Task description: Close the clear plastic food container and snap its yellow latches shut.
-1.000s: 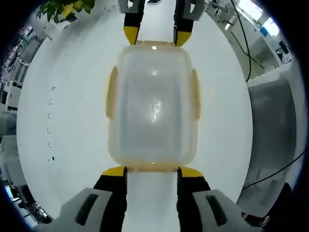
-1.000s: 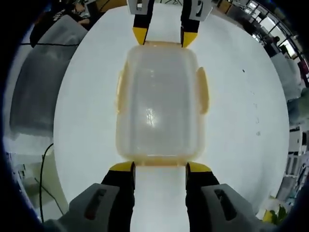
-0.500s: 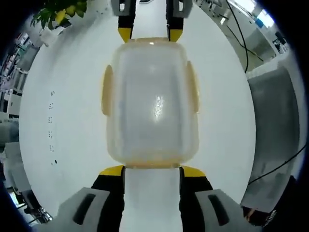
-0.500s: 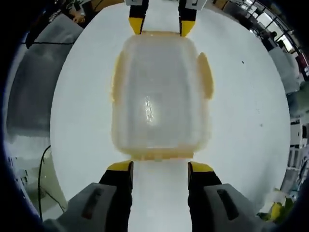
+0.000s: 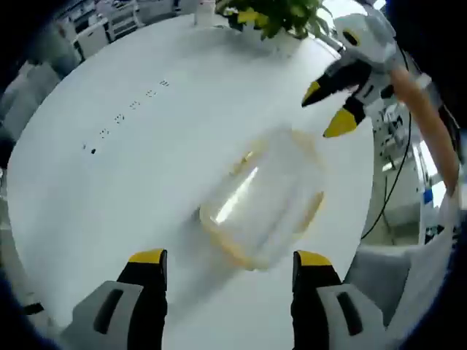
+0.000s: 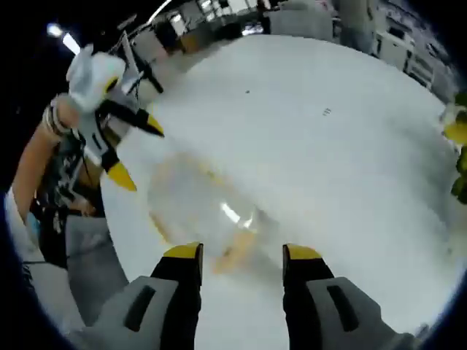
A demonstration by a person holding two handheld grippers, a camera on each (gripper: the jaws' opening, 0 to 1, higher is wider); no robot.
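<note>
We see the box on the white worktop, lid on, blurred. Left tool & right tool both released, jaws apart, w/ nothing between them, each just short of the box. Plant at far edge.

This is looking like a lab or open office. A big white round bench is standing among white desks and cabinets at 11 o'clock, with cables hanging at 3 o'clock and a green plant at 12 o'clock.
</note>
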